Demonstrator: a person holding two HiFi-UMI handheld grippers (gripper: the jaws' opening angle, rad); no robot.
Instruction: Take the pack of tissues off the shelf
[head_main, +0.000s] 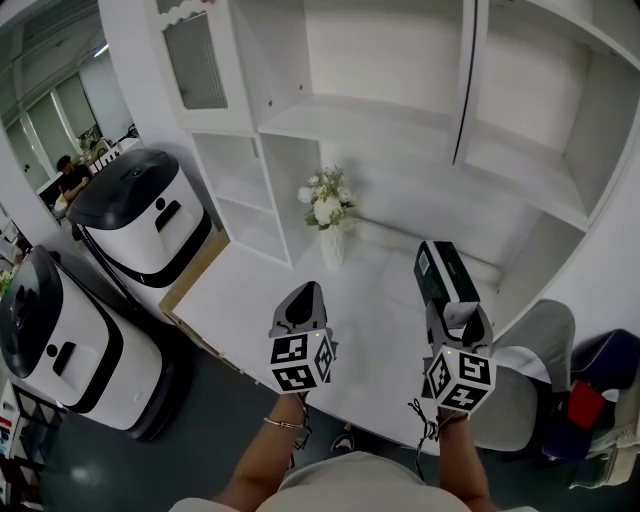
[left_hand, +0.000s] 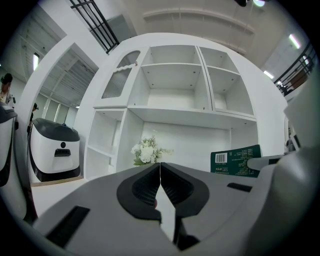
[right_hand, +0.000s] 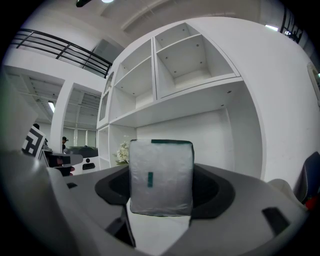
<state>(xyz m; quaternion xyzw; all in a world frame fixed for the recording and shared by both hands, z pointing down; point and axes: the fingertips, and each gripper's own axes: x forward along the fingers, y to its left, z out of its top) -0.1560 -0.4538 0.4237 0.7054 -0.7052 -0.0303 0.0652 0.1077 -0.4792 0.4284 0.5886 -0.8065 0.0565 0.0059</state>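
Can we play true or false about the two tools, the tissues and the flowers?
1. The right tool grips the pack of tissues. True.
2. The flowers are white and stand in a vase. True.
3. The left tool holds the flowers. False: its jaws are shut with nothing between them.
4. The pack of tissues lies on the top shelf. False: it is in the right tool, out in front of the shelves.
5. Two white machines with black tops stand at the left of the head view. True.
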